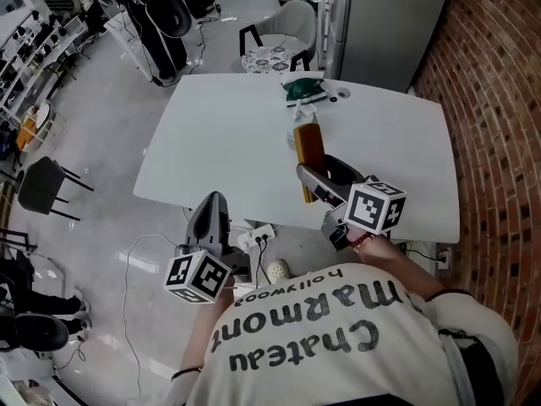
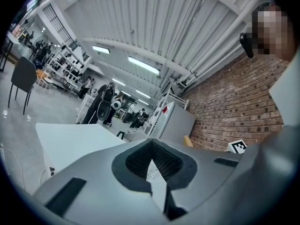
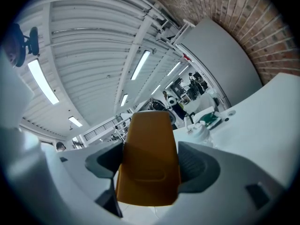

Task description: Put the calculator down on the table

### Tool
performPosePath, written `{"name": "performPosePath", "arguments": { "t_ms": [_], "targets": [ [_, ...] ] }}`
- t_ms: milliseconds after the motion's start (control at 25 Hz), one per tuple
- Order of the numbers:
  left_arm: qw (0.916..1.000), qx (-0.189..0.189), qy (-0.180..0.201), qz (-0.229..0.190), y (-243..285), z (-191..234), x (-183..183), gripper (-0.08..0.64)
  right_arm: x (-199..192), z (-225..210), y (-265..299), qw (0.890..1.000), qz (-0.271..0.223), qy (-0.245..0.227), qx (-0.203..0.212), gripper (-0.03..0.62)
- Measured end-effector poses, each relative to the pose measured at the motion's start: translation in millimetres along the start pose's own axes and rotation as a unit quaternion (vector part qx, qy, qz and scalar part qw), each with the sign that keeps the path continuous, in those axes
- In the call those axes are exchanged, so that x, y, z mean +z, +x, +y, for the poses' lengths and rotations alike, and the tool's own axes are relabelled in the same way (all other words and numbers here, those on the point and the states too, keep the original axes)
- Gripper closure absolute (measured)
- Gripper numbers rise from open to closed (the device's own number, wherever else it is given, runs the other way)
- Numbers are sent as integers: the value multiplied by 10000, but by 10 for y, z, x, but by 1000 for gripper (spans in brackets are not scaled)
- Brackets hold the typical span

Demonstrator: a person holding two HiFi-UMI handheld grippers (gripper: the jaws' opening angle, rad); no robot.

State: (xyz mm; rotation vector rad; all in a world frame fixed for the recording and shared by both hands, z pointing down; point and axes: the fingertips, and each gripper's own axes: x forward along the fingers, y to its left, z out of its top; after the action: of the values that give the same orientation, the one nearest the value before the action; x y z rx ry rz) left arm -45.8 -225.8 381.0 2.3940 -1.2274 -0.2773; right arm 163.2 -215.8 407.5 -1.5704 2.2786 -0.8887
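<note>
Black chair (image 1: 44, 184) is noted on the floor at far left; the left claw (image 1: 213, 208) is held off the near edge of the white counter (image 1: 220, 142), a power strip (image 1: 258, 239) lying on the floor beside it; its jaws are seen pressed together, nothing between them. The orange calculator (image 1: 309, 149) is clamped in the right claw (image 1: 314, 180) over the counter's near half; contact with the surface cannot be judged. Beyond it lie a small white item (image 1: 306, 113) and a green packet (image 1: 303, 88); a brick wall (image 1: 499, 100) is recorded at right.
</note>
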Motion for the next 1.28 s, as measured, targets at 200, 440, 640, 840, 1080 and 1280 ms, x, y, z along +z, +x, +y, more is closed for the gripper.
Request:
{"name": "performPosePath", "arguments": {
  "t_ms": [200,440,640,840,1080,1280],
  "targets": [
    [10000,-38,20,-80,110,293,247,560,27,155,379,10000,3,-44,34,218],
    [9999,-24,-57,-158,180,643,438,560,-64,235,769,9999,104,11,-4,218],
    [9998,41,-75,-162,168,929,572,560,-170,309,1067,9998,174,31,-16,218],
    [9995,190,-25,-265,104,1219,716,560,-308,386,1343,9995,302,35,27,218],
    [9984,404,-86,-374,-14,1492,811,560,-504,535,1661,9980,591,7,203,218],
    [9962,661,-137,-550,-91,1727,939,560,-597,652,1945,9960,798,-42,410,218]
  ]
}}
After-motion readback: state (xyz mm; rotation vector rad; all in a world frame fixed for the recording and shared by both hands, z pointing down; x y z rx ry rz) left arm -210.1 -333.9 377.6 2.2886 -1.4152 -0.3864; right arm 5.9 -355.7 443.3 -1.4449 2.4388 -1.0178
